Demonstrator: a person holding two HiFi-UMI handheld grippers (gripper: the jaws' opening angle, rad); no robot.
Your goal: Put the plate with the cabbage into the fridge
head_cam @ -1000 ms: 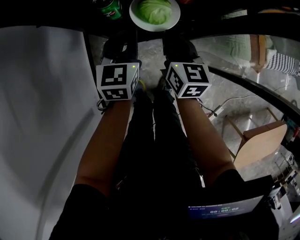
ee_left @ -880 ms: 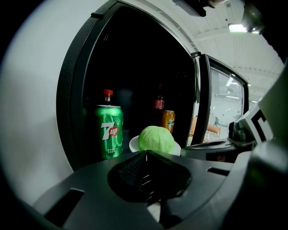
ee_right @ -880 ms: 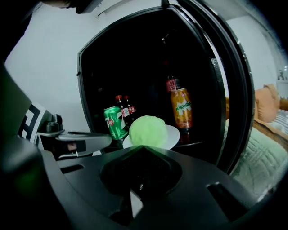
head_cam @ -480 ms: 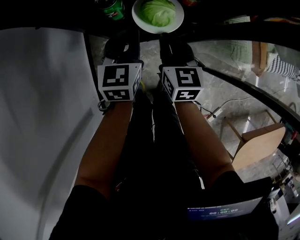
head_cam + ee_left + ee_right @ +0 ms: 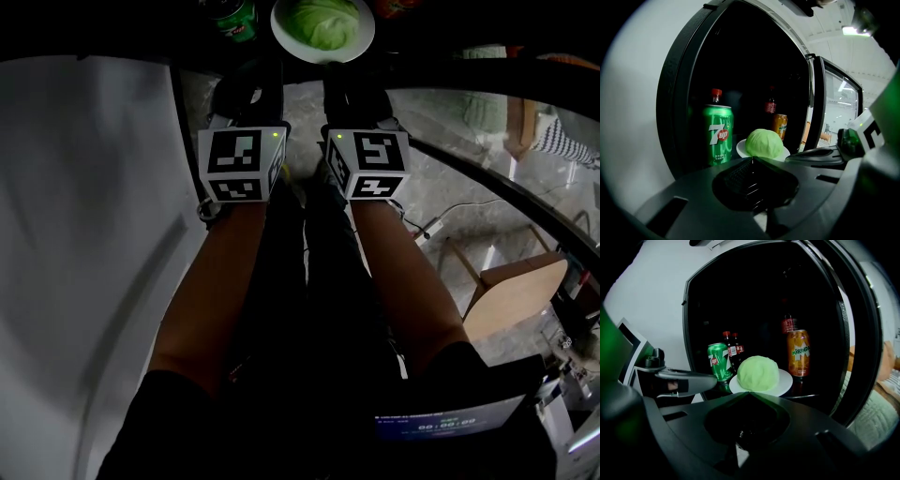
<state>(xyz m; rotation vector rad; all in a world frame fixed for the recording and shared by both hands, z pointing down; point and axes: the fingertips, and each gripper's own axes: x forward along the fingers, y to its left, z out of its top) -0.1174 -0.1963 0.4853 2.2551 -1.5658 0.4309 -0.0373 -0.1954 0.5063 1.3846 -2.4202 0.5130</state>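
The left claw (image 5: 751, 159) and right claw (image 5: 749, 393) are being held shut, empty. A pale green cabbage (image 5: 758, 373) is being borne by a round white plate (image 5: 785, 378).

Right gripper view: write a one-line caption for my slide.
Right gripper, jaws together, faces the cabbage on its white plate inside the open fridge, flanked by a 7up can and a Mirinda can.

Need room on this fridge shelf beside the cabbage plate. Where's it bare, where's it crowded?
Barest patch: the shelf front right of the plate, before the Mirinda can, though it is dark there. Left is crowded: the 7up can stands close beside the plate, red-capped bottles behind it.
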